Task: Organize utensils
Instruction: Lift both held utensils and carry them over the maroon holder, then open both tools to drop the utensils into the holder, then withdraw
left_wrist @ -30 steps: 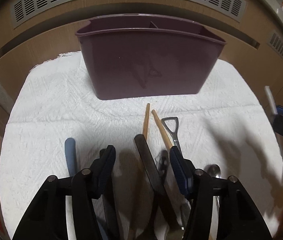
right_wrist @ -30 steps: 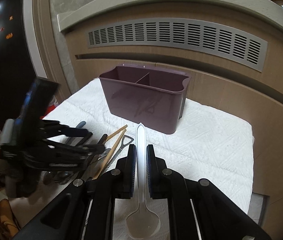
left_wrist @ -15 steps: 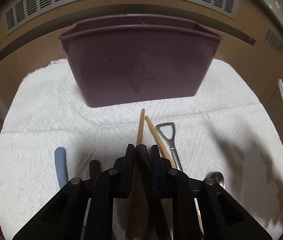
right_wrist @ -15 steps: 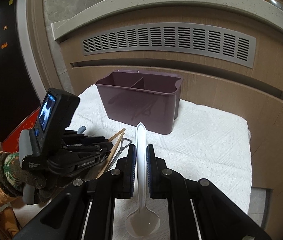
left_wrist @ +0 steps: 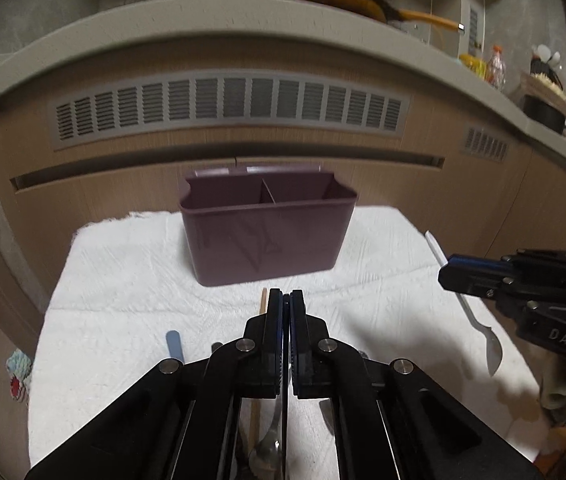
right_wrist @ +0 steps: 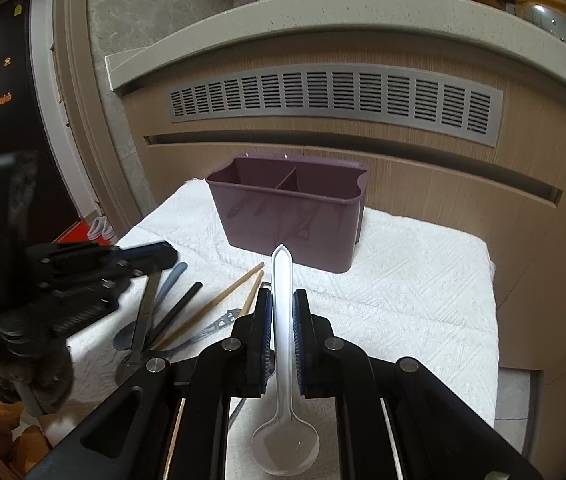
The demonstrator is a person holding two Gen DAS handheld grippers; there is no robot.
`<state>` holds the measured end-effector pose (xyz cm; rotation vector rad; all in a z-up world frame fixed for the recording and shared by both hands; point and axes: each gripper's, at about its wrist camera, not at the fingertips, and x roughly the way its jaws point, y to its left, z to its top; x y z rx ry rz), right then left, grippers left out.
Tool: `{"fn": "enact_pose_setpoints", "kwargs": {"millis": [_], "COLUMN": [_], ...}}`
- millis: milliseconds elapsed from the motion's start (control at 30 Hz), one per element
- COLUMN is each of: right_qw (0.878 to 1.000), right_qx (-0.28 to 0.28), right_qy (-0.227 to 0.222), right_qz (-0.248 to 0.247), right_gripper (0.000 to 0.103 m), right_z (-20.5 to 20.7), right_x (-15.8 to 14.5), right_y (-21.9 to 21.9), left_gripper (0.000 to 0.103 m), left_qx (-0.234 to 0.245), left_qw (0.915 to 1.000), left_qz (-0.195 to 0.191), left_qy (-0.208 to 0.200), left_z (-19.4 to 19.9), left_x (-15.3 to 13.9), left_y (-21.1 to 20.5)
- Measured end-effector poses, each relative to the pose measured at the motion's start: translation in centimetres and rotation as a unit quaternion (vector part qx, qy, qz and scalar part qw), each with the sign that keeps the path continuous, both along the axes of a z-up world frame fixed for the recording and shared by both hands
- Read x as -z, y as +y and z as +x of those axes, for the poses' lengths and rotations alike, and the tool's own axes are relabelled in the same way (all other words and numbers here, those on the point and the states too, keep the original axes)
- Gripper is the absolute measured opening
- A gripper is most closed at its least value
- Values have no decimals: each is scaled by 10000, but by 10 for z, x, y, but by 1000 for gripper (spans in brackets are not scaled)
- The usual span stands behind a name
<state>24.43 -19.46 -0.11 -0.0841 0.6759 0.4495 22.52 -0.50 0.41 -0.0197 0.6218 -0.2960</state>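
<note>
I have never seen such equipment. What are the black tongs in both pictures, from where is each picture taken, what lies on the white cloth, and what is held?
There is no robot here: a person carries a two-finger gripper in each hand, and a wide-angle camera on each gripper looks along its fingers. One picture comes from the left gripper, the other from the right gripper; each also shows the other gripper at its edge. On the white towel stands a purple caddy with two compartments, and wooden chopsticks and several other utensils lie before it. The right gripper is shut on a clear plastic spoon. The left gripper's jaws have just closed on a flat metal utensil; its kind I cannot tell.
</note>
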Motion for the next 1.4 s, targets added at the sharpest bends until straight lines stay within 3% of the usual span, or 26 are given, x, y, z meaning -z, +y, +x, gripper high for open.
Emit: {"fn": "enact_pose_setpoints", "kwargs": {"millis": [233,433,633,767,967,1200,1400], "right_qw": [9996,9958,9836,9757,9772,9863,9915], "right_qx": [-15,-92,-246,-167,-9,268,373], "right_qy": [-277,-868,-1592,-1892,-1700,-1239,-961], "right_qz": [-76,262,814,1097,1271,1058,791], "right_gripper": [10,10,10,10,10,10,10], "right_z": [-15,-11,27,63,126,178,191], "right_x": [-22,-80,-159,-172,-135,-71,-31], "right_y": [8,9,10,10,19,18,20], "left_gripper": [3,3,3,3,3,3,5], "left_qx": [-8,18,-106,-179,-145,-98,-90], "left_qw": [9992,9924,9788,9755,9820,9915,9971], "left_qz": [-201,-253,-191,-190,-250,-269,-311], "left_qy": [-341,-1205,-2039,-2184,-1868,-1266,-690], "left_z": [-16,-14,17,48,102,153,176], "left_x": [-30,-99,-175,-192,-172,-109,-62], "left_y": [18,22,25,32,37,32,28]}}
